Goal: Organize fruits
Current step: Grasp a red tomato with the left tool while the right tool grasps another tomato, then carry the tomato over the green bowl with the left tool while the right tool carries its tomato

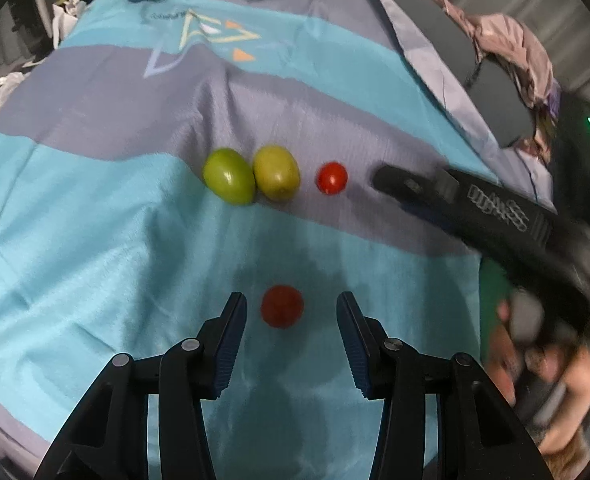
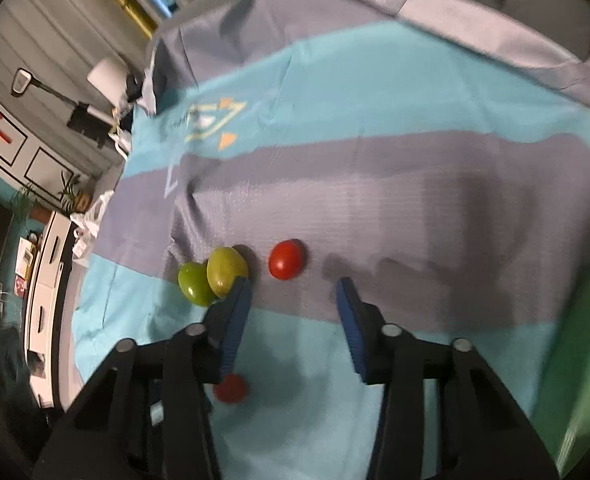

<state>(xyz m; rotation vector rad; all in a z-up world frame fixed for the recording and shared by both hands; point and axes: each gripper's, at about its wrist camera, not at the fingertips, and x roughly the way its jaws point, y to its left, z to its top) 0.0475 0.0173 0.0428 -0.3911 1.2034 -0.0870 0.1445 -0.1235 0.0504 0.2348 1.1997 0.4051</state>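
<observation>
Fingers [image 1: 231,332] of the left gripper [image 1: 291,312] are spread around a red tomato [image 1: 282,306]. Right gripper [image 2: 293,292] is spread too, low over the cloth [image 2: 415,208], holding nothing.

Striped cloth [image 1: 95,240] under four fruits [image 1: 275,172].

Four fruits lie on the striped cloth [image 1: 95,240]: two green ones and two red tomatoes. The two green fruits [image 1: 228,176] [image 1: 275,172] touch each other on the cloth's grey band. One red tomato [image 1: 332,177] lies on the same band, just beside the yellower green fruit and apart from it. The other red tomato [image 1: 282,305] lies on the cloth's blue band, well apart from the three. Two grippers show, left [image 1: 291,312] and right [image 2: 293,294].
</observation>
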